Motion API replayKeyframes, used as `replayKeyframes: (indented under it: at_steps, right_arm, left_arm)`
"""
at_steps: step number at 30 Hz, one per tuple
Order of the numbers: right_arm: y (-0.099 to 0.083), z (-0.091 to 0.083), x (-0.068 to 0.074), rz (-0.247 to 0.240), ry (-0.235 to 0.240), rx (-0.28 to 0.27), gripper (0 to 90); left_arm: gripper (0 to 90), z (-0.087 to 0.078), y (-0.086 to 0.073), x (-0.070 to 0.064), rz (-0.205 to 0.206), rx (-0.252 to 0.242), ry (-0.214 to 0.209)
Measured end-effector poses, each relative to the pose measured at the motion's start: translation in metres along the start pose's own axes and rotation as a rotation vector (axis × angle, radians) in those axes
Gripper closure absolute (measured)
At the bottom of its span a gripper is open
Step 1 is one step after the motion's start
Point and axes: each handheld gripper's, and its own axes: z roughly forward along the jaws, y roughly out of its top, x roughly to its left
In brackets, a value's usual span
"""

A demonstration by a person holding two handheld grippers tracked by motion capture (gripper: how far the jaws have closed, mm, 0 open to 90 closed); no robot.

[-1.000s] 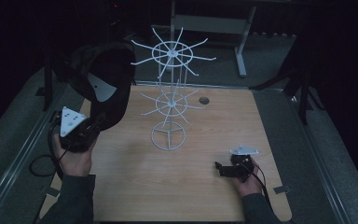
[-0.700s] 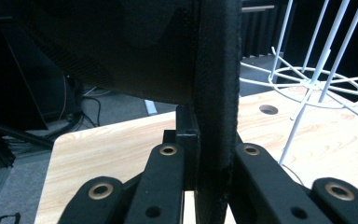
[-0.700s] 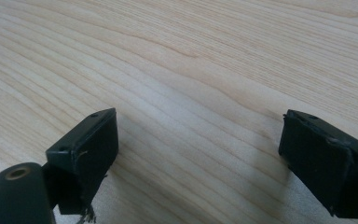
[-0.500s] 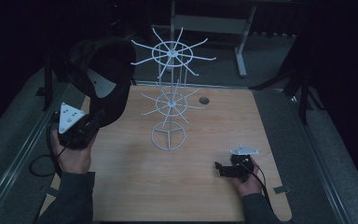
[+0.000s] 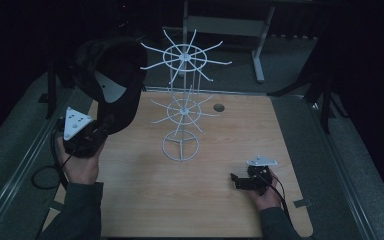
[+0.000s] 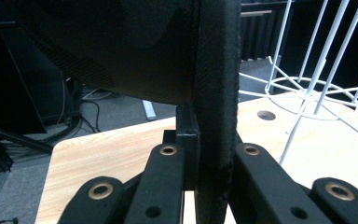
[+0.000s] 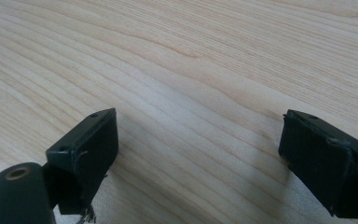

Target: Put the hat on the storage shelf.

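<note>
A: What's the left gripper point(image 5: 97, 132) doing at the left of the frame?

B: Its jaws are clamped on the brim of a black cap point(image 5: 111, 80). In the left gripper view the brim's edge point(image 6: 216, 116) stands upright between them, pinched from both sides.

A: Has anything shifted in the last second?

B: A little. The cap has risen and now hangs higher in the upper left of the high view, its crown closer to the top tier of the white wire rack point(image 5: 182, 100). It is near the prongs but not touching them.

A: So the cap is headed for a prong?

B: That is my reading: the lift is done and the carry toward the rack's upper ring is under way. It still has to come across to the right before it can hook on.

A: And the right gripper point(image 5: 237, 181)?

B: Low at the lower right, unmoved, jaws spread apart over the bare wooden table point(image 7: 205, 60), holding nothing.
</note>
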Motion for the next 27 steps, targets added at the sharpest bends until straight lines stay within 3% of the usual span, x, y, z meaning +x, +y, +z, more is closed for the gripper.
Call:
replayKeyframes:
  at_steps: [11, 27]
  right_arm:
    - [0.000, 0.000, 0.000, 0.000, 0.000, 0.000, 11.7]
    - [0.000, 0.000, 0.000, 0.000, 0.000, 0.000, 11.7]
  left_arm:
    - [86.6, 0.005, 0.004, -0.006, -0.008, -0.013, -0.017]
    - [86.6, 0.003, 0.004, -0.011, 0.029, -0.025, -0.022]
